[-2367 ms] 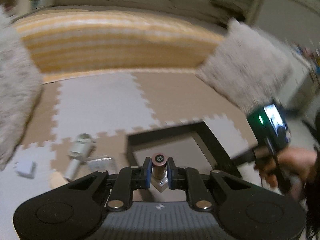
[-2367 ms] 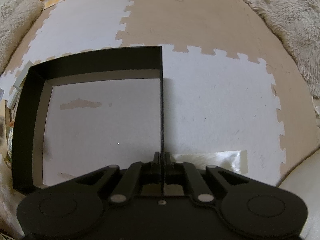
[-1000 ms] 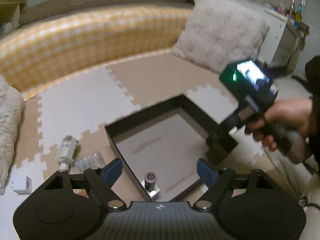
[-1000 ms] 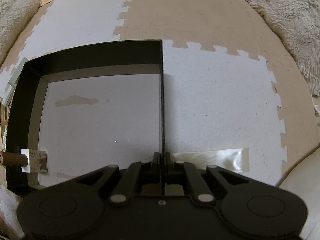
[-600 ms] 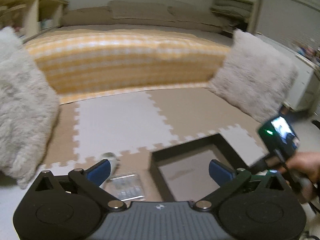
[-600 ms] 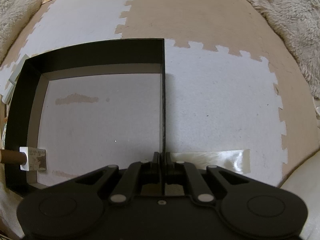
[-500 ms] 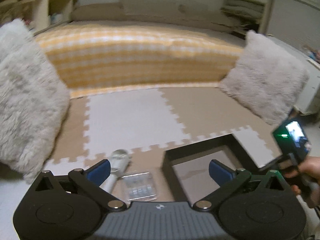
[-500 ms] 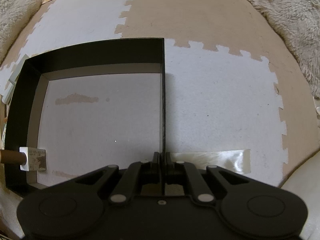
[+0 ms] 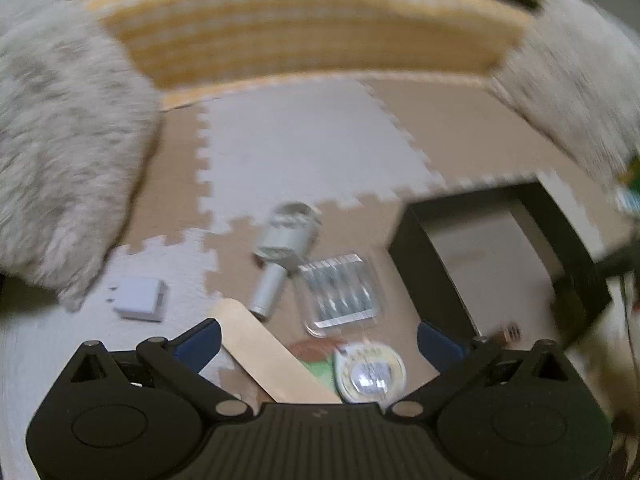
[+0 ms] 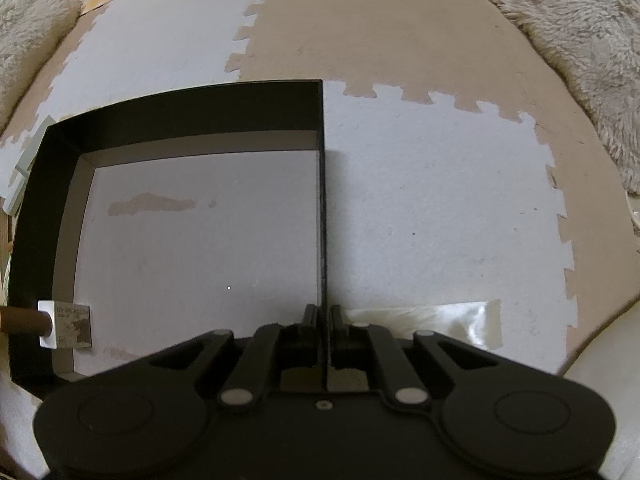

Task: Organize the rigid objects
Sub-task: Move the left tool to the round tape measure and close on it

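My left gripper [image 9: 318, 342] hovers over loose things on the foam mat, its jaws wide and closing with nothing gripped. Below it lie a silver microphone [image 9: 286, 256], a clear blister pack [image 9: 340, 292], a flat wooden stick [image 9: 268, 356], a round white and yellow item [image 9: 370, 372] and a white charger [image 9: 138, 298]. The black box [image 9: 500, 208] stands to the right. A small brown bottle with a cube base [image 10: 60, 324] lies in the box's near left corner. My right gripper [image 10: 323, 314] is shut on the box's right wall [image 10: 321, 200].
Fluffy pillows [image 9: 60, 152] flank the mat on both sides, and a yellow checked mattress [image 9: 312, 28] runs along the back. A glossy strip of tape [image 10: 440, 324] lies on the mat right of the box. The left wrist view is blurred.
The left gripper let go of the brown bottle, which now lies in the box, then opened wide and swung left and down over the loose things. The right gripper has not moved.
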`<state>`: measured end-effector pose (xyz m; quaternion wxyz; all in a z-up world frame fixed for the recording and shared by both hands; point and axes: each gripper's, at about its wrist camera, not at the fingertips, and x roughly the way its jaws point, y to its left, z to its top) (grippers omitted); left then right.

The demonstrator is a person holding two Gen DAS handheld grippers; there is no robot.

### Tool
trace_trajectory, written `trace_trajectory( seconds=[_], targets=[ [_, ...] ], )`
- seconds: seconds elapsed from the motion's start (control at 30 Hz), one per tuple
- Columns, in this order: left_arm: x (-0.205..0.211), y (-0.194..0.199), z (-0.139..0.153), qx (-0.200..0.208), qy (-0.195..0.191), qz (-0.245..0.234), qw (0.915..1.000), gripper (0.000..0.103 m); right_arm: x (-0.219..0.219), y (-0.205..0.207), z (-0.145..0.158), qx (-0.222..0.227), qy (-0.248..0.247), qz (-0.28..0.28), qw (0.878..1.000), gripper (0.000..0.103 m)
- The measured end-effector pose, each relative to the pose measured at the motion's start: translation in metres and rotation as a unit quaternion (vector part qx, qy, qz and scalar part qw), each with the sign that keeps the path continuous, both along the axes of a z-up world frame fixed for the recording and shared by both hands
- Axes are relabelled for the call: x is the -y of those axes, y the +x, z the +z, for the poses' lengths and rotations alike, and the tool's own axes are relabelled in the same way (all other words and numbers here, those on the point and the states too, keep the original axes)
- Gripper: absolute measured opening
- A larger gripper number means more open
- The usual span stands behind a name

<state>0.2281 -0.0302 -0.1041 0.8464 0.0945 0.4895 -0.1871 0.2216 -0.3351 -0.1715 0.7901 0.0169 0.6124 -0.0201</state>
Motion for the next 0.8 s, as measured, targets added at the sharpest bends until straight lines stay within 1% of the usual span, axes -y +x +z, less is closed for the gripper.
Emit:
trace_trajectory(
  seconds=[0.03,0.13,0.17,0.23,0.27,0.33,0.4,0.57,0.67,0.7,0.77,0.8],
  targets=[
    [0.004,-0.002,-0.002,-0.007,0.011,-0.018,0.9998,0.092,0.001,0.000,0.000,0.000,0.001,-0.001,1.000,0.005],
    [0.015,-0.009,-0.009,-0.027,0.016,-0.063,0.9975,0.082,0.001,0.001,0.000,-0.003,0.005,-0.004,1.000,0.005],
    [0.018,-0.011,-0.011,-0.031,0.018,-0.075,0.9965,0.080,0.001,0.001,0.000,-0.004,0.005,-0.005,1.000,0.005],
    [0.025,-0.015,-0.017,-0.041,0.029,-0.095,0.9942,0.073,0.001,0.001,0.000,-0.005,0.005,-0.005,1.000,0.005],
    [0.027,-0.017,-0.021,-0.046,0.035,-0.101,0.9932,0.071,0.001,0.001,0.000,-0.005,0.005,-0.004,1.000,0.005],
    [0.031,-0.019,-0.028,-0.052,0.046,-0.110,0.9915,0.065,0.000,0.001,0.000,-0.006,0.005,-0.001,1.000,0.005],
    [0.034,-0.021,-0.035,-0.048,0.055,-0.117,0.9904,0.065,0.000,0.001,-0.001,-0.006,0.004,0.001,1.000,0.005],
    [0.040,-0.023,-0.044,-0.038,0.062,-0.130,0.9889,0.062,-0.002,0.001,-0.001,-0.008,0.005,0.004,1.000,0.006],
    [0.041,-0.020,-0.048,-0.032,0.066,-0.128,0.9891,0.053,-0.001,0.001,-0.001,-0.009,0.007,0.004,1.000,0.005],
    [0.041,-0.020,-0.048,-0.033,0.065,-0.126,0.9893,0.047,-0.001,0.002,-0.001,-0.009,0.007,0.004,1.000,0.005],
    [0.041,-0.018,-0.049,-0.035,0.063,-0.123,0.9899,0.044,-0.001,0.001,0.000,-0.010,0.006,0.003,1.000,0.004],
    [0.041,-0.017,-0.048,-0.036,0.058,-0.123,0.9901,0.040,0.000,0.002,-0.001,-0.010,0.006,0.003,1.000,0.004]
  ],
)
